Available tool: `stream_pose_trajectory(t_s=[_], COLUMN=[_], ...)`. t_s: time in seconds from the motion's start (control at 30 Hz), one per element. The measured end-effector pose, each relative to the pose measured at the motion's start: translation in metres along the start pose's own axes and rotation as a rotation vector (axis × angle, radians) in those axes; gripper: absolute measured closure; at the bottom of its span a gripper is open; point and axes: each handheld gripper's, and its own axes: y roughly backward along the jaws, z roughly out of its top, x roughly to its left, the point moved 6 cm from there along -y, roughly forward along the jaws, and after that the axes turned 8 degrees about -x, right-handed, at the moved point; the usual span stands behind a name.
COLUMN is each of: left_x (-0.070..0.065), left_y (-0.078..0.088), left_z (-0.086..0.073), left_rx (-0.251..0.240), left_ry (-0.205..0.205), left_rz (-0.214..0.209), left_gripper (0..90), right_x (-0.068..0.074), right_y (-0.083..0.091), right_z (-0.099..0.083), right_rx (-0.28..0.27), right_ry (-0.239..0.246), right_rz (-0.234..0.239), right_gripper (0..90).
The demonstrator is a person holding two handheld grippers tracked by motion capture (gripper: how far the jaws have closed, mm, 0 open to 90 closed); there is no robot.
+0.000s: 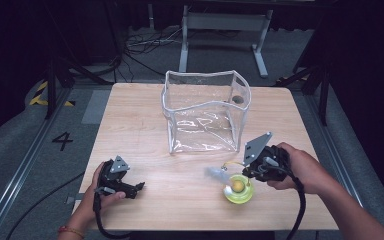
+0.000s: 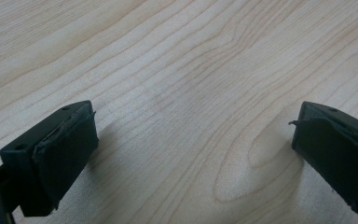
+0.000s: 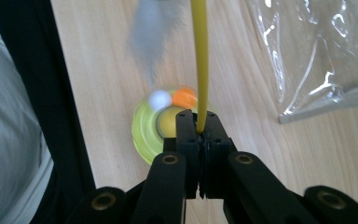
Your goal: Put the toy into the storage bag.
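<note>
The clear plastic bag (image 1: 206, 112) stands open and upright on the wooden table (image 1: 145, 125). Just in front of the bag, toward the person, the right tool (image 3: 200, 128) is pressed together, pinching a thin yellow wand (image 3: 199, 60) above a yellow-green round toy (image 1: 238, 189). A blurred grey tuft, perhaps a feather (image 1: 213, 173), lies beside the toy. Well left of the bag, the left tool (image 2: 193, 140) rests spread wide over bare table.

Left gripper (image 2: 193, 149) sits low over the table (image 2: 177, 60), jaws spread wide apart, one at each bottom corner. Bare pale woodgrain lies between them, soft shadows under both pads (image 2: 70, 149).
</note>
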Motion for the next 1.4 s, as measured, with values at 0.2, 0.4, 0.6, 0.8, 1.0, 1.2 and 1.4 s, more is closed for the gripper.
stream_pose_trajectory(t_s=[0.2, 0.4, 0.6, 0.8, 1.0, 1.2, 1.4], left_x=[0.0, 0.0, 0.001, 0.0, 0.0, 0.0, 0.0], left_y=[0.0, 0.0, 0.0, 0.0, 0.0, 0.0, 0.0], left_z=[0.0, 0.0, 0.0, 0.0, 0.0, 0.0, 0.0], left_rx=[0.0, 0.0, 0.001, 0.0, 0.0, 0.0, 0.0], left_ry=[0.0, 0.0, -0.006, -0.002, -0.002, -0.002, -0.002], left_rz=[0.0, 0.0, 0.004, -0.001, -0.001, -0.001, -0.001], left_gripper=[0.4, 0.5, 0.5, 0.5, 0.5, 0.5, 0.5], right_x=[-0.019, -0.043, -0.066, -0.089, -0.102, -0.122, -0.137], right_y=[0.012, 0.026, 0.034, 0.04, 0.051, 0.065, 0.082], right_z=[-0.011, -0.02, -0.025, -0.032, -0.037, -0.041, -0.036], right_rx=[-0.014, 0.0, 0.027, 0.02, 0.013, 0.006, -0.007], right_ry=[-0.042, -0.077, -0.109, -0.17, -0.212, -0.249, -0.273], right_rz=[-0.047, -0.079, -0.107, -0.162, -0.194, -0.239, -0.267], right_gripper=[88.4, 88.4, 88.4, 88.5, 88.5, 88.5, 88.5])
